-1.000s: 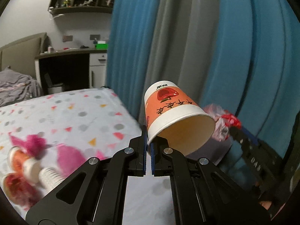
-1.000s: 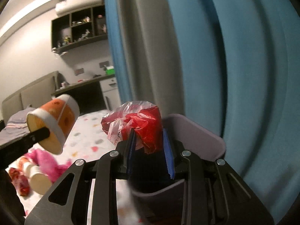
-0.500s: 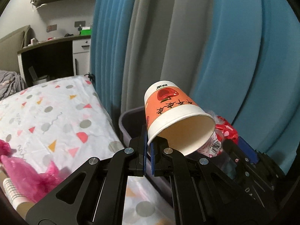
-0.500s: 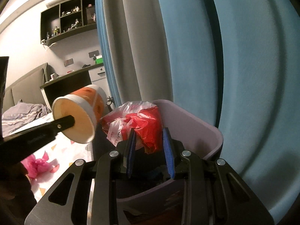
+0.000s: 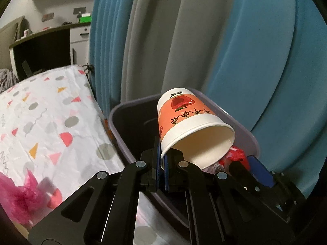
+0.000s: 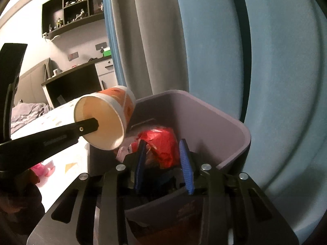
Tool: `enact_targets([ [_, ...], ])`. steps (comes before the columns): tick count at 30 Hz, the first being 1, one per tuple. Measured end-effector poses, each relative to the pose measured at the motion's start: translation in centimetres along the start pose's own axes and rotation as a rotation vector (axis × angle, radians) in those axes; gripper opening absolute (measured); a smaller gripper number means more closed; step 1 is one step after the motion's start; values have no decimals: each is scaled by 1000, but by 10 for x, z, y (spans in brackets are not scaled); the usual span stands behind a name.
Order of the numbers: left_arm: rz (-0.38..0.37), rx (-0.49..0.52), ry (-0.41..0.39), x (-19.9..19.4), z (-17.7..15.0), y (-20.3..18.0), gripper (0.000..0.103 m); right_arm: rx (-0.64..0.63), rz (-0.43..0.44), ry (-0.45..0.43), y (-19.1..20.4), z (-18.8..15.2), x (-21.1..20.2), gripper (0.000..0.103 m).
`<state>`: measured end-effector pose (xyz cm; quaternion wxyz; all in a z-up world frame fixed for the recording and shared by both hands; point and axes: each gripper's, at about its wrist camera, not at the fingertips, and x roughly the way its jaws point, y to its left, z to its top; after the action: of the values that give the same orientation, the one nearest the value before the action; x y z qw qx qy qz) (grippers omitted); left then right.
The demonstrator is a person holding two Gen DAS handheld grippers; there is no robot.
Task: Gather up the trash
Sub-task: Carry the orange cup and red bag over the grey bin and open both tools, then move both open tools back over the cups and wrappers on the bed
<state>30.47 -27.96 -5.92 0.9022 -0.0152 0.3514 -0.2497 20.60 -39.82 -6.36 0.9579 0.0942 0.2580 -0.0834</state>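
— Looking at the left tongs (image 5: pixel 161 164) first: where does the paper cup (image 5: pixel 190 126) sit?

— Right at their tips. The two pads are clenched on the cup's rim, one inside the mouth and one outside the wall, and the cup hangs above the near-left part of the grey bin (image 5: pixel 122 134).

— Which way does the cup point?

— It lies tipped over. In the left wrist view its long axis runs from the open mouth, low and to the right, up to the closed base, higher and farther off toward the curtain (image 5: pixel 255 51). The right wrist view looks almost straight into the mouth of the cup (image 6: pixel 106 122), with one dark finger (image 6: pixel 87 127) crossing it.

— And the right tongs (image 6: pixel 162 163)?

— Their jaws have just been opening. The blue pads stand apart over the bin (image 6: pixel 235 140), and the red plastic bag (image 6: pixel 161 145) lies between and beyond them, inside the bin. Neither pad visibly presses on it, so the bag looks released.

— How are the hands posed?

— Both tongs slant downward into the bin, side by side, the left one coming in from the bed (image 5: pixel 47 118) side. A bit of the person's hand (image 6: pixel 28 180) shows dimly at the lower left of the right wrist view. Pink plastic (image 5: pixel 18 196) lies on the bed sheet.
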Motion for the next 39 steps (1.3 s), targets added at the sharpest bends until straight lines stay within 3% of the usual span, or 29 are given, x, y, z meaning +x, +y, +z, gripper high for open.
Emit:
enact_targets([
  [4,-17,-1,24,6,-3,-1,3,10,-10,-1,-5,0,-4,42],
  [7,-23,0,24,4,-4,-1,19,12,-19,-4,-9,-2,-8,44],
  [9,-14,-13,6,-2,-5,2,60,16,-22,-9,-10,-3,-13,45],
  [11,9,-41,-33,-14,-5,7,80,19,-25,-21,-11,-3,-18,46],
  [18,105,-70,-139,-68,-12,26,93,49,-22,-83,-13,-1,-48,63],
  [22,154,-59,-179,-98,-28,31,95,45,-10,-116,-4,-3,-66,74],
  [32,297,-114,-251,-177,-75,72,96,38,59,-168,30,-11,-102,83],
  [39,416,-172,-268,-227,-113,116,96,-17,145,-149,74,-26,-114,84],
])
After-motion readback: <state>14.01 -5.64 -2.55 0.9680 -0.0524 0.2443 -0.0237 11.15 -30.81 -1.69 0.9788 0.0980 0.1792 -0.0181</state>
